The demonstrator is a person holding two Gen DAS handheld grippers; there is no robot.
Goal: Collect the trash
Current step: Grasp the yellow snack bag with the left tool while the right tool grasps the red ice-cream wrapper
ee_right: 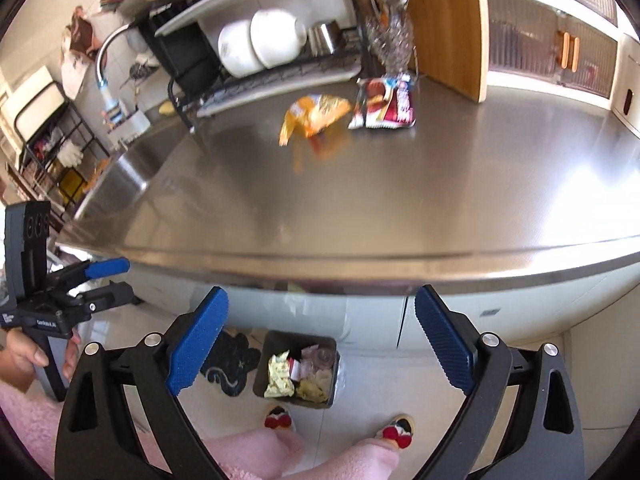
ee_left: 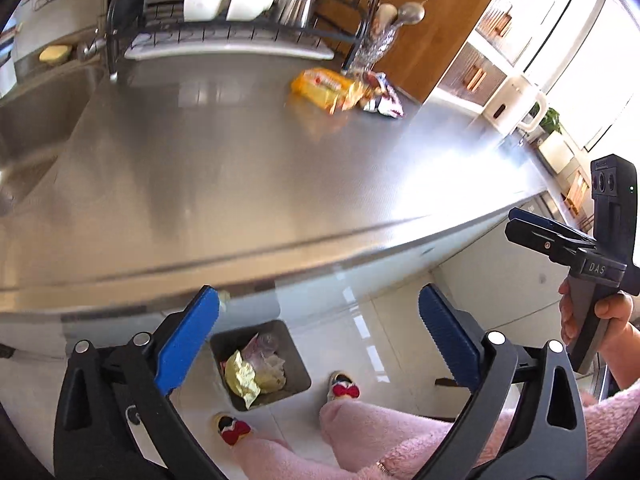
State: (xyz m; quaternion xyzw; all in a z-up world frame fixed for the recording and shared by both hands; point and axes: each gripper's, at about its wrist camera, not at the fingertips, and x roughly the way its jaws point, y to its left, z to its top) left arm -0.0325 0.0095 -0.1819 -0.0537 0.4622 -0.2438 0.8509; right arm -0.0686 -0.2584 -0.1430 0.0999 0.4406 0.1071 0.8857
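An orange snack wrapper (ee_left: 326,90) (ee_right: 314,114) and a red-and-white wrapper (ee_left: 382,100) (ee_right: 384,104) lie at the back of the steel counter (ee_left: 240,168) (ee_right: 400,200). A grey trash bin (ee_left: 260,364) (ee_right: 298,370) stands on the floor below the counter's front edge, holding crumpled yellow and pink wrappers. My left gripper (ee_left: 320,336) is open and empty above the bin; it also shows in the right wrist view (ee_right: 120,278). My right gripper (ee_right: 320,340) is open and empty in front of the counter edge. In the left wrist view it (ee_left: 516,220) looks nearly closed.
A dish rack (ee_left: 224,28) (ee_right: 256,64) with white bowls and a glass utensil holder (ee_left: 374,48) (ee_right: 390,40) stand behind the wrappers. A sink (ee_left: 36,120) lies left. A white kettle (ee_left: 516,104) stands right. The person's slippered feet (ee_right: 396,432) stand by the bin.
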